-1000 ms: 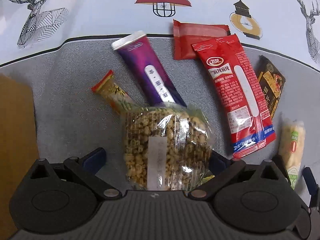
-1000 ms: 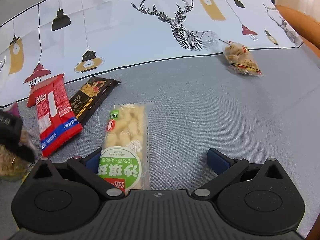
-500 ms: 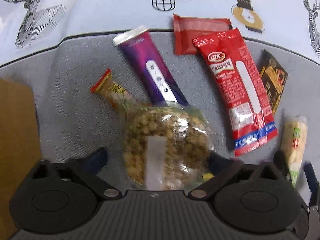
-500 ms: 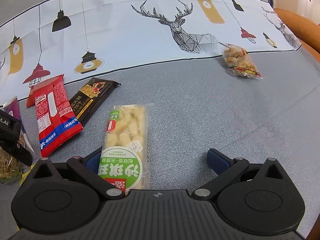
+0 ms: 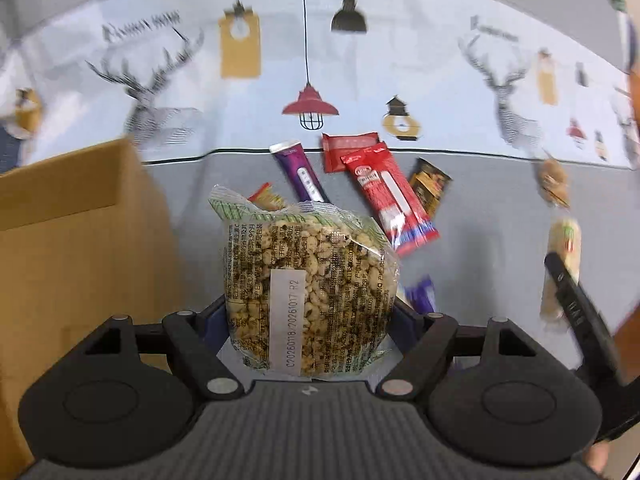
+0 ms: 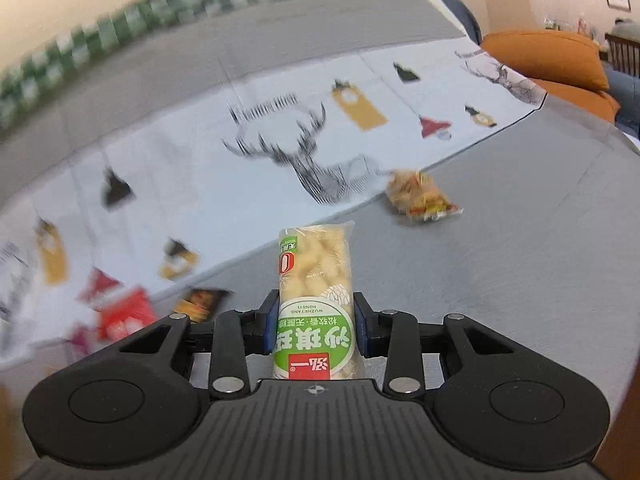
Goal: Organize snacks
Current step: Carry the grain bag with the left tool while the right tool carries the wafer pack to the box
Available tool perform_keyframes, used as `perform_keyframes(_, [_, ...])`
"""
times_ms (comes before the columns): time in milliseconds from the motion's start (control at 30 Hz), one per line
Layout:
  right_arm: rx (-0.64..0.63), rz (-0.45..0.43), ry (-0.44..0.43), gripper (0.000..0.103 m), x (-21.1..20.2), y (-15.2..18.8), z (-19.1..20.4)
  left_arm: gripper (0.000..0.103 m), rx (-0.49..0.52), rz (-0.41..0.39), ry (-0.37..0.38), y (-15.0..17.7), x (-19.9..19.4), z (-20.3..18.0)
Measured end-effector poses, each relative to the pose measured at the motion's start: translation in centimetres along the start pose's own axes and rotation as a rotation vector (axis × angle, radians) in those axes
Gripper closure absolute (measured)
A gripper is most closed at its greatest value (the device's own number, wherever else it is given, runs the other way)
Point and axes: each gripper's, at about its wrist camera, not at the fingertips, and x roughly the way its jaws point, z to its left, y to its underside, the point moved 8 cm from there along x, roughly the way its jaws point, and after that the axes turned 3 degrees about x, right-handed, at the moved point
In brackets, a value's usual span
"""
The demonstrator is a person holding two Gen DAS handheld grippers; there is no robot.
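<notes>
While both views show motion blur, the change from a second ago is plain: both packets were lying on the desk then and are now lifted clear.

Left wrist view. The left gripper [image 5: 310, 316] has its fingers closed on the puffed-grain bag [image 5: 308, 292], which stands upright between them with its printed date label facing the camera. A second ago this bag lay flat on the grey desk [image 5: 480, 208] with the fingers wide apart on either side of it. The cardboard box [image 5: 80, 240], then only a sliver at the frame edge, now fills the side of the view just beside the bag. Beyond the bag, left on the desk: purple tube packet [image 5: 298, 172], long red packet [image 5: 390, 196], dark packet [image 5: 430, 186], and a small orange-ended packet [image 5: 266, 198] partly hidden behind the bag's top. Judgement: the bag is on its way to the box.

Right wrist view. The right gripper [image 6: 316, 330] has its fingers closed on the green-labelled puff stick [image 6: 314, 300], held clear of the desk and pointing forward. A second ago the stick lay beside one finger with the fingers spread. Well beyond the stick, one clear snack bag [image 6: 420, 198] lies at the edge of the deer-print cloth [image 6: 240, 168].

Meaning: two items picked at once; neither is yet placed. At least five packets remain on the desk.
</notes>
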Motion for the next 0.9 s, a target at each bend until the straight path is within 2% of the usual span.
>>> perform_keyframes(100, [0.0,-0.006,-0.124,0.065,-6.5,-1.3,1.9,0.021,0.021,-0.034,-0.024,4.2,-4.8,1.0])
perform_keyframes(200, [-0.068,0.033,-0.258,0.065,-13.3,-0.4,4.0,0.021,0.021,-0.041,-0.054,9.1,-8.1,2.6])
perform_keyframes(367, [-0.188,0.128,-0.423,0.065,-23.2,3.9,8.2,0.021,0.007,-0.055,-0.093,17.4,-12.4,5.7])
perform_keyframes(533, [-0.285,0.205,-0.532,0.065,-29.8,8.5,12.2,0.021,-0.017,-0.123,-0.151,24.0,-15.9,8.4])
perform_keyframes(600, [-0.333,0.219,-0.567,0.065,-31.9,9.7,13.7,0.021,-0.028,-0.145,-0.154,25.8,-16.9,8.9])
perform_keyframes(700, [-0.4,0.203,-0.601,0.065,-34.5,10.2,15.5,0.021,-0.069,-0.163,-0.116,27.4,-18.3,9.5])
perform_keyframes(900, [-0.469,0.151,-0.617,0.065,-38.0,10.3,16.4,0.021,-0.101,-0.22,-0.1,28.2,-20.3,10.2])
